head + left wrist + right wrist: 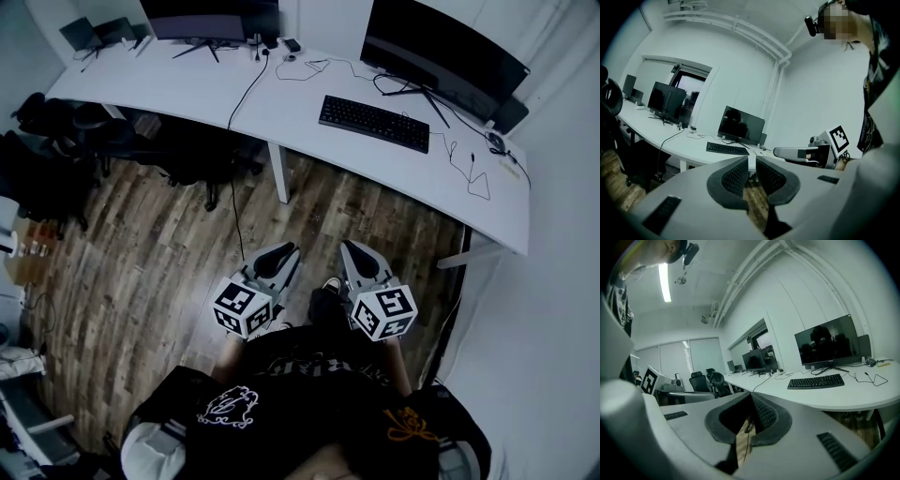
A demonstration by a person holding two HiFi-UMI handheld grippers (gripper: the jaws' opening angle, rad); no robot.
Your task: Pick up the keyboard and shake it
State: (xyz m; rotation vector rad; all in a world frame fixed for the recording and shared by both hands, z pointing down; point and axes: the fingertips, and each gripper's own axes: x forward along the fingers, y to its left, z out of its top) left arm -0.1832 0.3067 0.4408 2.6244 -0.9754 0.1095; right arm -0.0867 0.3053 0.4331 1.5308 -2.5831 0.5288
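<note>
The keyboard [374,123] lies on the far white desk [187,89], probably light and stiff, best pinched at both short ends by the left gripper [277,255] and right gripper [360,256], both closed, empty.

The person wears a black top [309,394] printed with a white emblem [228,405] on its left side and an orange emblem [410,424] on its right. A small black camera [812,26] sits at the head. The left gripper [281,253] and right gripper [354,249] have smooth light-grey shells, dark ribbed pads [736,177] and a white marker cube [242,307] with black squares.
</note>
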